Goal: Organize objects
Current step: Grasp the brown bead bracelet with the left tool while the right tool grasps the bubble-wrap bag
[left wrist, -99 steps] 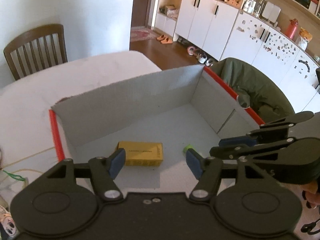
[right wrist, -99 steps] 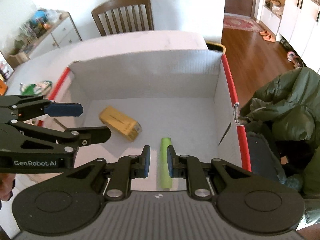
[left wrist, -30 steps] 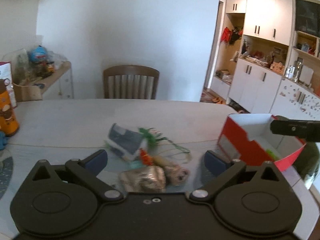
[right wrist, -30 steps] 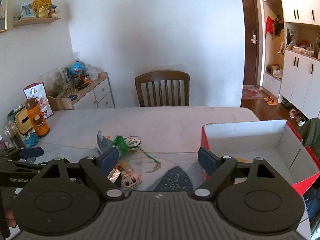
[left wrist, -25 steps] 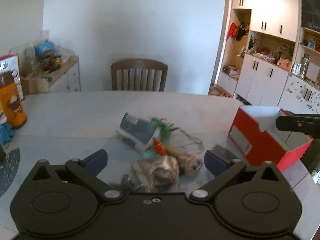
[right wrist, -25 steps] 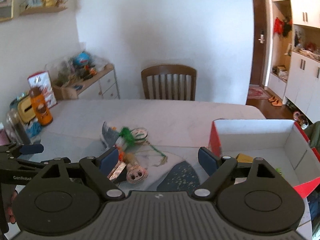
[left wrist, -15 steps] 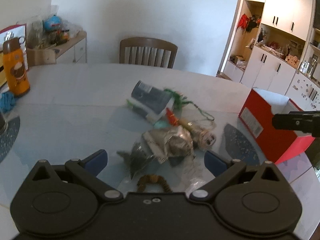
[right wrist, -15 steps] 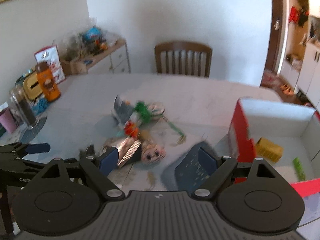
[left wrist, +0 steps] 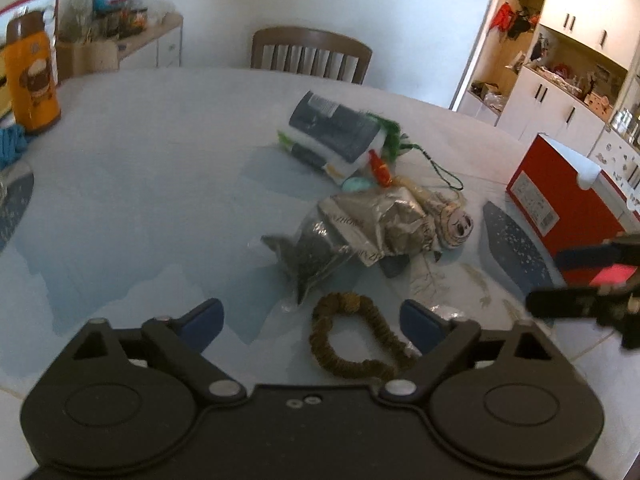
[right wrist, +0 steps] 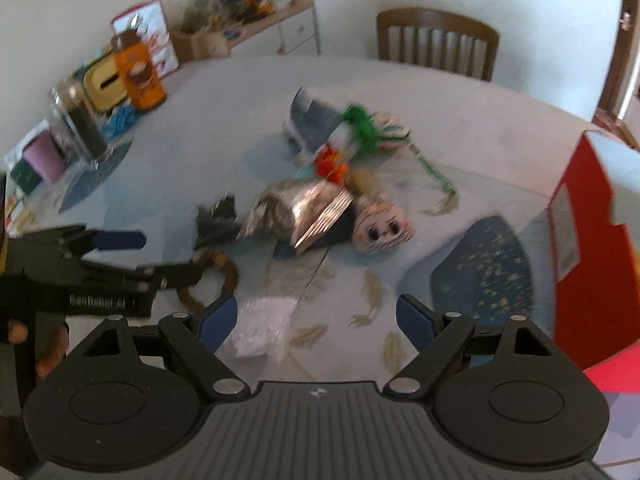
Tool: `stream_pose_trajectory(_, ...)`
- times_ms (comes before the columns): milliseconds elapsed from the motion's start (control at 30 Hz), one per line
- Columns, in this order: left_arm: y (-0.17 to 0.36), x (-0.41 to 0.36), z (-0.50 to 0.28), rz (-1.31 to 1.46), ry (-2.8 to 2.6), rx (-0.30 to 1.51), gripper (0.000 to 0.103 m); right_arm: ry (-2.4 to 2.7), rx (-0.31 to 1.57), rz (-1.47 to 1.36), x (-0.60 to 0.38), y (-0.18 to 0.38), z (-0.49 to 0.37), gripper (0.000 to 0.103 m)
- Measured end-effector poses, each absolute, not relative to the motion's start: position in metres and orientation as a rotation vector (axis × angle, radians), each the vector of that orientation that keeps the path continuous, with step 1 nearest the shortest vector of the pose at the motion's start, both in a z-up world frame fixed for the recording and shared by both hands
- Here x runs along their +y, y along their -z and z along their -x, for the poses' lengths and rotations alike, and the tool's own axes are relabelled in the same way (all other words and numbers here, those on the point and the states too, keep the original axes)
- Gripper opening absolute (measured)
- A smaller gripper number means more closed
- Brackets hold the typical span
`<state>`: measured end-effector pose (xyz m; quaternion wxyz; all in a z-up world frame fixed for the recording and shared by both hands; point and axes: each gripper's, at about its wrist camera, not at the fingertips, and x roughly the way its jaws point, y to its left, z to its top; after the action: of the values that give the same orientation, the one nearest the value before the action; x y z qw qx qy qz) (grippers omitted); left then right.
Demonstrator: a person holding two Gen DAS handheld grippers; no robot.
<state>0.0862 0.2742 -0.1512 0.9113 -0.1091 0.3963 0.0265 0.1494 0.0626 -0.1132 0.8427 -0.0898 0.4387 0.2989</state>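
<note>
Ahead of both grippers a heap lies on the glass-topped table (left wrist: 140,168) — a crumpled foil bag (left wrist: 372,216), a doll head (left wrist: 456,226) to its right and a dark blue packet (left wrist: 340,128) beyond, with the red box (left wrist: 560,196) well off to the right. The left gripper (left wrist: 312,320) stands wide apart and empty, the brown hair scrunchie (left wrist: 352,336) lying flat on the table between its fingertips, its long axis running from near-right to far-left. The right gripper (right wrist: 318,320) is likewise spread wide, holding nothing — a clear plastic wrapper (right wrist: 262,326) sits just beside its left finger.

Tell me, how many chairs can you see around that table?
1. A single wooden chair stands at the far side of the table, pushed in against its edge. Others may be hidden behind the cameras or beyond the frame.
</note>
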Motion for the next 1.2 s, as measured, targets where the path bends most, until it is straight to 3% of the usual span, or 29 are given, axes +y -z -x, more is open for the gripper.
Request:
stream_pose_trajectory(167, 0.156, 0.273, -0.087, 0.228, -0.027, 0.833, 0.089, -0.690, 0.964, 0.219, 0.076, 0.129, -0.150, 0.087)
stream_pose_trajectory(333, 0.161, 0.274, -0.090, 0.257, -0.015, 0.861, 0.075, -0.741, 0.983, 0.256, 0.090, 0.140, -0.146, 0.087)
stream_pose_trajectory(467, 0.162, 0.273, -0.090, 0.266, -0.001, 0.863, 0.070, -0.767, 0.986, 0.281, 0.099, 0.145, -0.143, 0.083)
stream_pose_trajectory(533, 0.163, 0.272, -0.091, 0.274, 0.010, 0.872, 0.060, -0.775, 0.989, 0.295, 0.103, 0.148, -0.143, 0.083)
stream_pose_trajectory(767, 0.163, 0.269, -0.092, 0.276, 0.008, 0.879, 0.044, -0.780, 1.010, 0.308, 0.110, 0.155, -0.148, 0.067)
stream_pose_trajectory(833, 0.163, 0.269, -0.093, 0.280, 0.014, 0.882, 0.030, -0.773, 1.019, 0.308, 0.109, 0.156, -0.150, 0.063)
stream_pose_trajectory(1033, 0.163, 0.264, -0.092, 0.251, 0.016, 0.891, 0.010, -0.750, 1.040, 0.299, 0.104, 0.161, -0.151, 0.049)
stream_pose_trajectory(1200, 0.160, 0.259, -0.090, 0.226, 0.021, 0.880, 0.007, -0.739, 1.045, 0.273, 0.097, 0.160, -0.150, 0.040)
